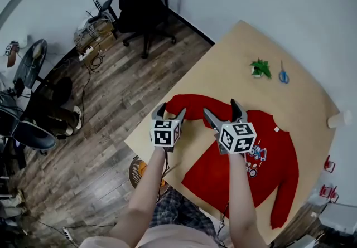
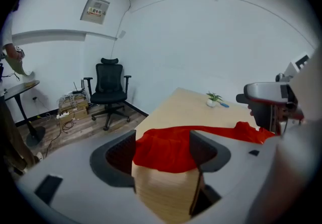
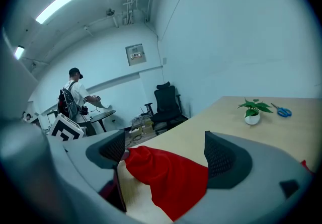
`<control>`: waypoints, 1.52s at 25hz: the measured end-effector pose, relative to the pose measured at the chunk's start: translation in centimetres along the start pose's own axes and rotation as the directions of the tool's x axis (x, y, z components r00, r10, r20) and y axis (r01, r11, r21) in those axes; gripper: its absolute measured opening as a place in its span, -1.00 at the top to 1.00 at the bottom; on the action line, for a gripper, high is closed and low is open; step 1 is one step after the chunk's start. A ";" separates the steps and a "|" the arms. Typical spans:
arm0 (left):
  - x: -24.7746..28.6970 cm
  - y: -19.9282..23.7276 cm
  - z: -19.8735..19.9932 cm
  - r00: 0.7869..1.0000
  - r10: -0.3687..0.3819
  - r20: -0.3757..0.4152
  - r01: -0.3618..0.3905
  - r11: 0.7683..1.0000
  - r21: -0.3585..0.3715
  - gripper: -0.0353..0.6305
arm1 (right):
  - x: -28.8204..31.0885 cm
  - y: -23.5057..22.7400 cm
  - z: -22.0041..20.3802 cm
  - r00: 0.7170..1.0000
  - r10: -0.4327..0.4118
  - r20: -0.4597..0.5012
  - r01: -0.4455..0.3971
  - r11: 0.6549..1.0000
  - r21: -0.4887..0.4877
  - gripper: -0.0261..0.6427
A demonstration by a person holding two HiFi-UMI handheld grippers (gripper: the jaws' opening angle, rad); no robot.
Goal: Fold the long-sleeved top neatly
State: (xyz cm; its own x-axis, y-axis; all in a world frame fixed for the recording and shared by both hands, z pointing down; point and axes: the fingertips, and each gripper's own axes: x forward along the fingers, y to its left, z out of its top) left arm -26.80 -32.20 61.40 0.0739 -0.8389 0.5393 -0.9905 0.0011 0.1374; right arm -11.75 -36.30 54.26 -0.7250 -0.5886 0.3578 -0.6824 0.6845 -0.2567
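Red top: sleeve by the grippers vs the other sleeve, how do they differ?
The sleeve by the grippers stretches sideways from the body; the other sleeve lies down alongside it. The left gripper and right gripper hover at the first; no gripper is near the second. Both are plain red.

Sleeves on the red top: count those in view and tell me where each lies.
2. One sleeve stretches left from the top toward the table's left edge; the other sleeve runs down the top's right side toward the near edge. Neither is hidden.
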 end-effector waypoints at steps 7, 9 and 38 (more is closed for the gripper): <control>2.0 1.7 -2.5 0.993 0.028 -0.111 -0.028 1.000 -0.001 0.18 | 1.3 -0.1 -2.8 0.998 0.002 -0.065 -0.001 1.000 0.014 -0.50; 2.6 1.5 -3.0 0.990 0.018 -0.140 -0.018 1.000 -0.002 0.23 | 1.3 -0.2 -3.2 0.997 -0.005 -0.077 0.005 1.000 0.010 -0.50; -4.0 1.1 5.6 0.992 0.062 0.107 -0.072 0.994 0.085 0.78 | -7.6 -3.6 -2.3 0.977 -0.213 -0.003 0.213 0.975 0.066 -0.46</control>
State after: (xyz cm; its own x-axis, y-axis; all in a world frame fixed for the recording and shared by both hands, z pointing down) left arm -28.81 -31.88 54.75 -0.0007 -0.8904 0.4552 -0.9995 0.0147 0.0272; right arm -3.62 -33.32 54.51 -0.5626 -0.7198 0.4067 -0.8257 0.5134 -0.2337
